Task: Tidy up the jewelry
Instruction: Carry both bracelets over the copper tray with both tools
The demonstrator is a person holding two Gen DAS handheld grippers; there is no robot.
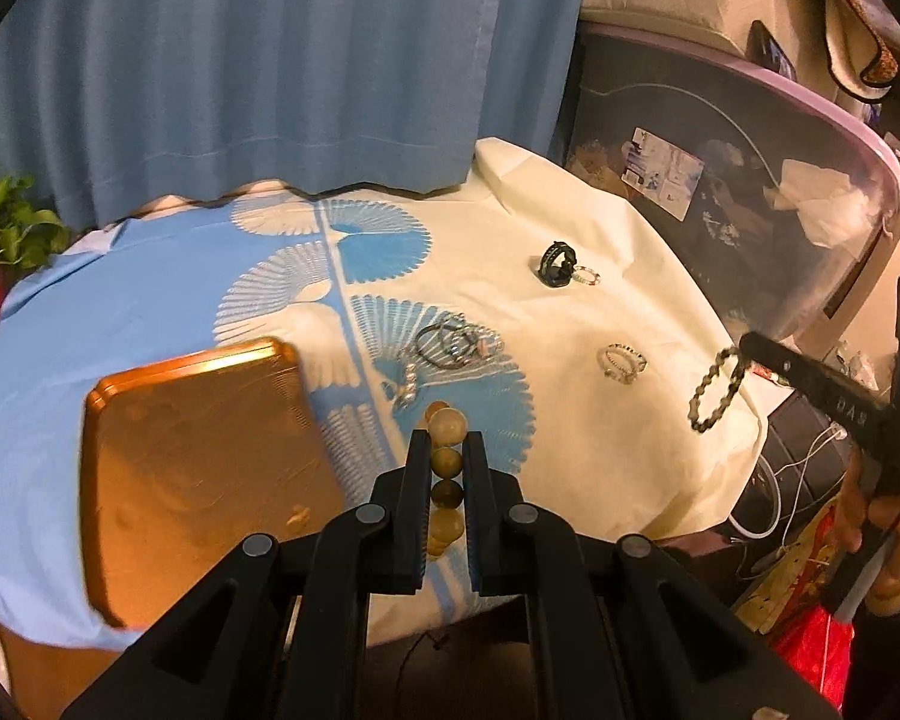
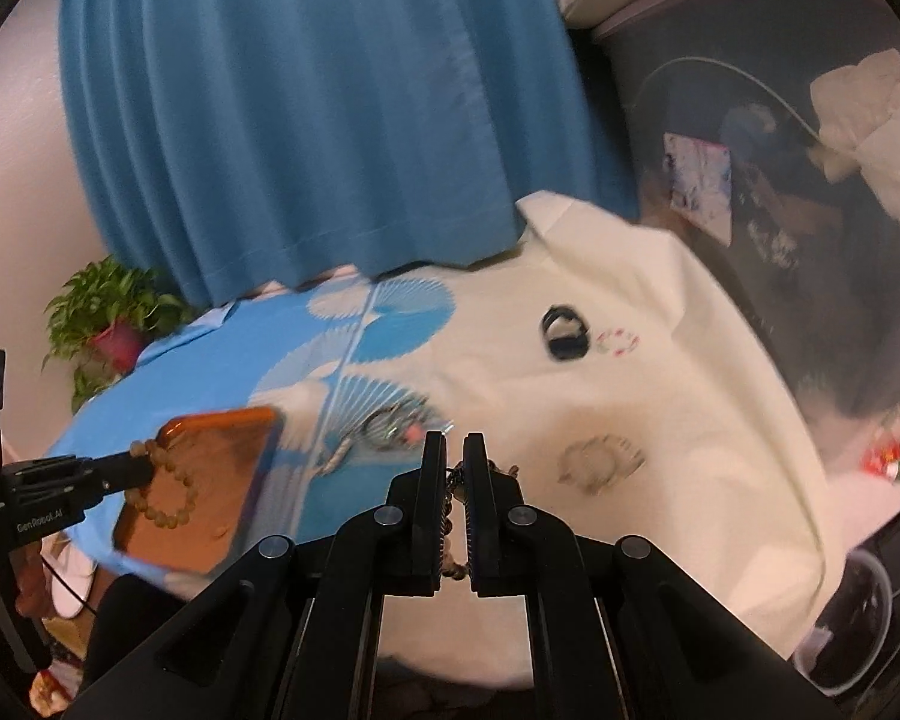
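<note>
The bracelet of big round tan stone beads is pinched between the two fingers of the left tongs, and in the right camera it hangs as a loop over the flat shiny orange metal tray. The tray lies at about nine o'clock from the left tongs, on the blue side of the cloth-covered surface. The bracelet of small grey and black beads is clamped in the right tongs and hangs in the air, over the right edge of the surface. I think both bracelets are floppy strings of hard, smooth beads. They will swing and may slip, so it is best to hold them across the string between beads, or squeeze one bead tight. The tan one looks heavier. More jewelry waits on the cloth. A heap of thin dark and silver bangles lies at twelve o'clock from the left tongs. A little clear bead bracelet lies at about two o'clock. Far back at one o'clock sits a black watch band, touching a tiny pink and white bead ring. A green potted plant stands off beyond the blue corner.
</note>
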